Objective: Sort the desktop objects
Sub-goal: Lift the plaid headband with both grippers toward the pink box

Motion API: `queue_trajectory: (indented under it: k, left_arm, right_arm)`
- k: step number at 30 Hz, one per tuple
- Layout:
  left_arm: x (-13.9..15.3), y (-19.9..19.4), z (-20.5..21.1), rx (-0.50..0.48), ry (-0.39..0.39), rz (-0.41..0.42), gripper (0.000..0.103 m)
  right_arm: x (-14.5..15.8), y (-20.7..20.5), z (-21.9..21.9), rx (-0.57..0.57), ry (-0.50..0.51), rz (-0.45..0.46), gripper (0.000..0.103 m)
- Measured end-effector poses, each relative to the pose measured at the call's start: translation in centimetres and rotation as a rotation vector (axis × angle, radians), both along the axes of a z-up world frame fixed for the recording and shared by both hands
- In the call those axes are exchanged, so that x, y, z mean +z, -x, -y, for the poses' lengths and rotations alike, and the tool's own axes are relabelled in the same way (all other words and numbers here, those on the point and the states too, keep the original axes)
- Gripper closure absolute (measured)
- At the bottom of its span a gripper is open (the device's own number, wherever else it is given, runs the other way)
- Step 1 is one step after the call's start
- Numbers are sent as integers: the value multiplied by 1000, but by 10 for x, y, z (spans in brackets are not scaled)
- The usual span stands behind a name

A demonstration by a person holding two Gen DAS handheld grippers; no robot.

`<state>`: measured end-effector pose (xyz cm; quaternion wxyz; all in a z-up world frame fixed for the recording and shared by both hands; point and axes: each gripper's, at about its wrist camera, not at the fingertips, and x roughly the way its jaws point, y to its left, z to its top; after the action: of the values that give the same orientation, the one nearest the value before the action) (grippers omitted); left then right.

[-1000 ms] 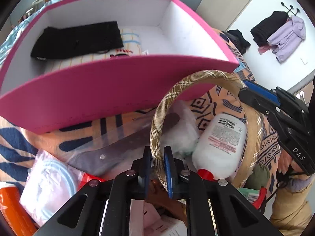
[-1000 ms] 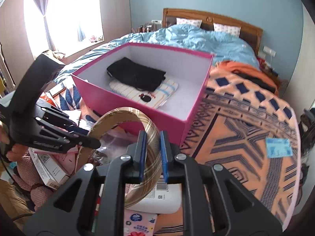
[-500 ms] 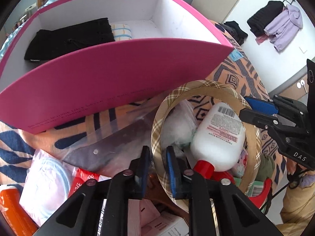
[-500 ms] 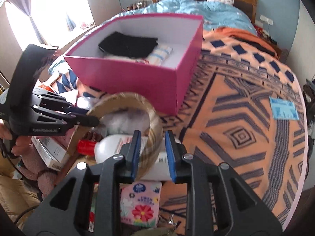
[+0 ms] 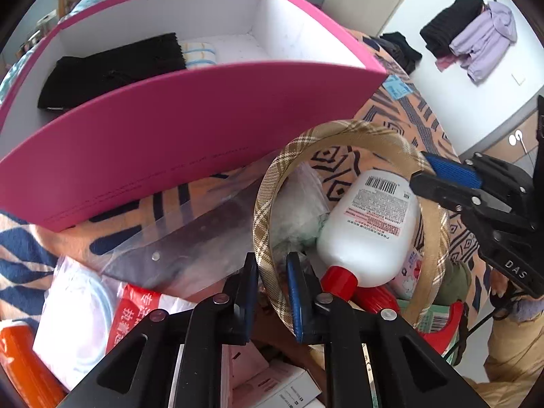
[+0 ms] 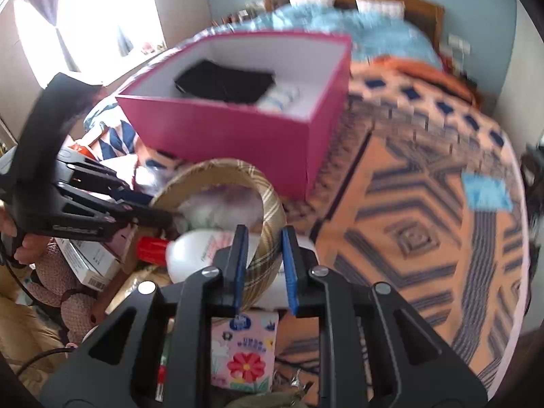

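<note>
A beige plaid headband (image 5: 340, 129) (image 6: 221, 166) lies arched over a white lotion bottle with a red cap (image 5: 370, 231) (image 6: 193, 251) on the clutter pile. My left gripper (image 5: 272, 261) straddles its left leg. The jaws are closing, and thin gaps still show beside the band. My right gripper (image 6: 261, 234) straddles the other leg, also closing, and a gap shows at its left pad. Each gripper appears in the other view: the right gripper (image 5: 431, 173) and the left gripper (image 6: 159, 214). The pink box (image 5: 170, 142) (image 6: 221, 129) stands just behind.
Folded black cloth (image 5: 112, 68) and a striped towel lie inside the pink box. Around the bottle lie a clear pouch (image 5: 190, 238), plastic packets (image 5: 78, 316), an orange bottle (image 5: 17, 357) and a flowered tissue pack (image 6: 244, 350). The orange patterned bedspread (image 6: 408, 221) stretches to the right.
Both grippers held the headband pinched and higher up a second ago. It has come down over the lotion bottle, and both pairs of jaws have loosened around it.
</note>
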<state>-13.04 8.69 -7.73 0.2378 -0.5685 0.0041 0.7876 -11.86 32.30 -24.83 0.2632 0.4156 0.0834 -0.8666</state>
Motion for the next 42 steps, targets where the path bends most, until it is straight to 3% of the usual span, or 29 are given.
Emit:
queue_trajectory:
  k: [12, 24, 42]
  left_arm:
    - [55, -7, 22, 83, -2, -180, 89]
    - [80, 4, 35, 136, -16, -240, 89]
    - [99, 26, 35, 166, 2, -287, 89]
  right_arm:
    - [40, 1, 15, 17, 26, -163, 84]
    - [60, 12, 26, 40, 28, -239, 84]
    - [76, 38, 33, 48, 43, -266, 84]
